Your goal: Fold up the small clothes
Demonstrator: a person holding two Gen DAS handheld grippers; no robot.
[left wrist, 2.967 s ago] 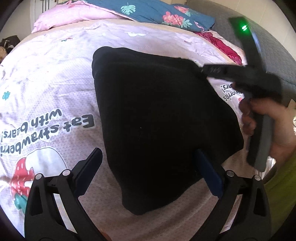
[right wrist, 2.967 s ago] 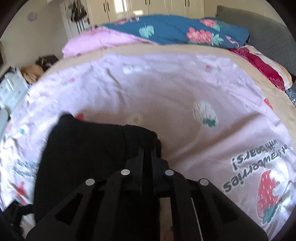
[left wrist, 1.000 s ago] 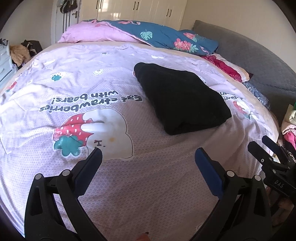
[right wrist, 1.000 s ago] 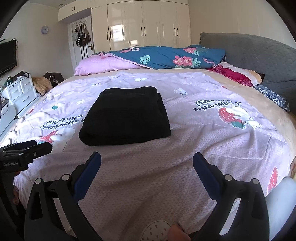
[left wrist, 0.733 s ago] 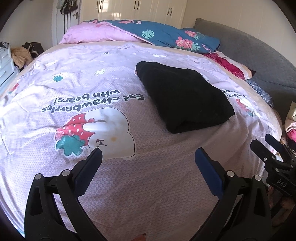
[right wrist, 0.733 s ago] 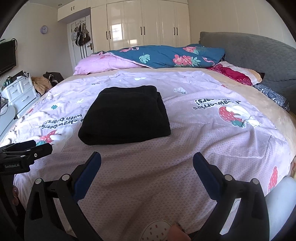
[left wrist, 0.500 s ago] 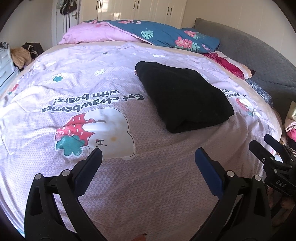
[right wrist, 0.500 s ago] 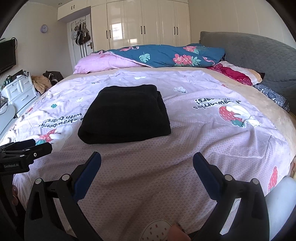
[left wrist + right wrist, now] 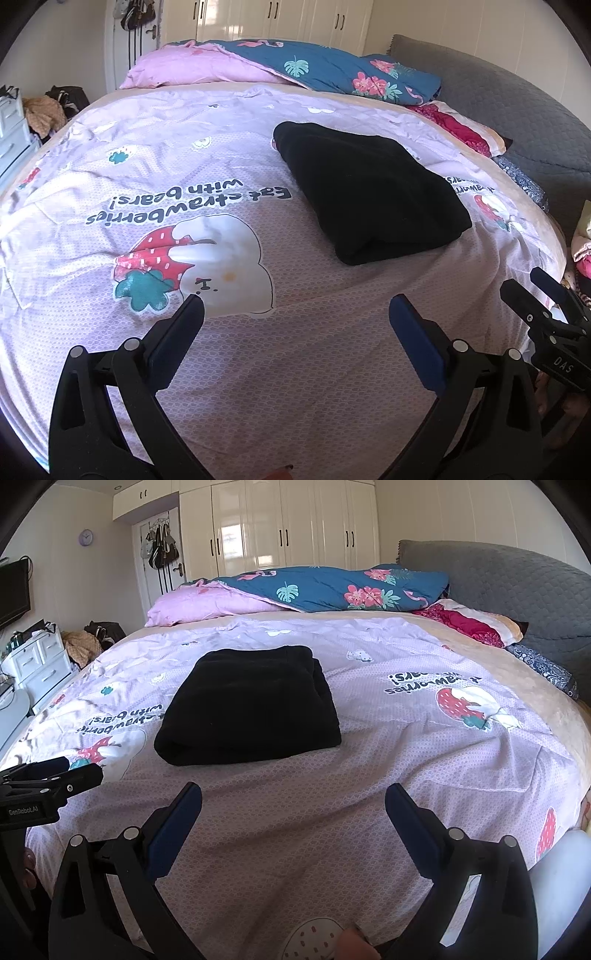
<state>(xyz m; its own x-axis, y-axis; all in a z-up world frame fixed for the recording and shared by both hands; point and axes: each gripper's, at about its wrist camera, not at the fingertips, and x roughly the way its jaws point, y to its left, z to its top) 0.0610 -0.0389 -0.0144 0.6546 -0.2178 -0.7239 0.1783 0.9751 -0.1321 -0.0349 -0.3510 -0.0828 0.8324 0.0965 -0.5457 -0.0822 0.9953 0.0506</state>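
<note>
A black folded garment (image 9: pixel 373 192) lies flat on the bed, on a pale lilac bedsheet (image 9: pixel 258 350) printed with strawberries, bears and the words "Eat strawberries with bears!". In the right wrist view the same garment (image 9: pixel 251 705) shows as a neat rectangle, its thick folded edge facing the cameras and layered edges visible along its right side. Nothing touches it.

The left hand-held gripper (image 9: pixel 295 325) hovers above the near part of the bedsheet, its two blue-padded fingers (image 9: pixel 417 339) spread wide apart with nothing between them. It is well short of the garment, which sits ahead and to its right. The right hand-held gripper (image 9: pixel 293 805) is likewise wide open and empty, held over the near edge of the bed, with the garment ahead and slightly to its left. Each device shows in the other's view: the right one at the right border of the left wrist view (image 9: pixel 550 332), the left one at the left border of the right wrist view (image 9: pixel 40 786).

At the far side of the bed lie a pink pillow (image 9: pixel 210 603) and a blue floral quilt (image 9: pixel 332 589), with a red patterned pillow (image 9: pixel 472 624) to the right, against a grey padded headboard (image 9: pixel 517 587). White wardrobe doors (image 9: pixel 280 524) stand behind, bags (image 9: pixel 160 552) hang on a door, and a white drawer unit (image 9: pixel 37 661) stands to the left.
</note>
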